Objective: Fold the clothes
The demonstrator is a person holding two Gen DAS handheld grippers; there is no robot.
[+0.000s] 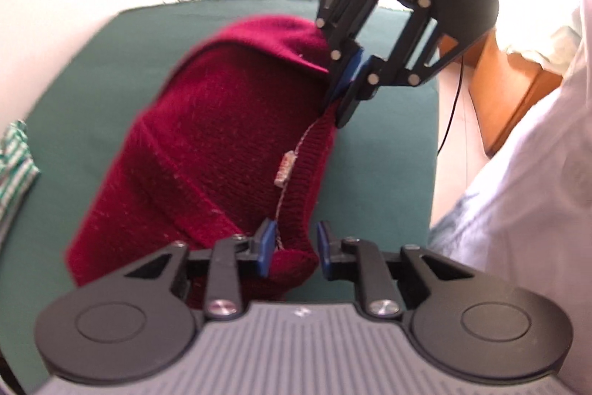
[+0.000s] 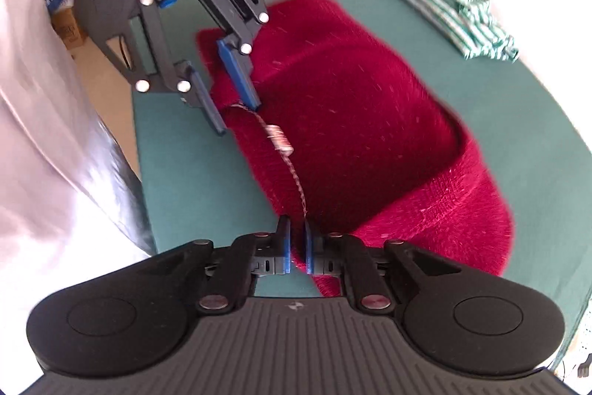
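Now gripping one ribbed hem of the red sweater (image 2: 362, 121) on the green surface (image 2: 518, 136): right gripper (image 2: 296, 243) pinched shut on it at 6 o'clock, left gripper (image 2: 231, 100) half-closed around its far end at 11 o'clock, pads possibly not yet biting; hem running straight between them, body lying off to 2 o'clock

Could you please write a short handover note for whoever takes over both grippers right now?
Right gripper: shut on the red knit sweater's labelled edge.
Left gripper: jaws around the same edge further along, pads not clearly pressing yet.
Sweater lies partly folded on the green table cover; a striped green garment sits folded at the far corner.
Left: secure the left grip, finish the fold.
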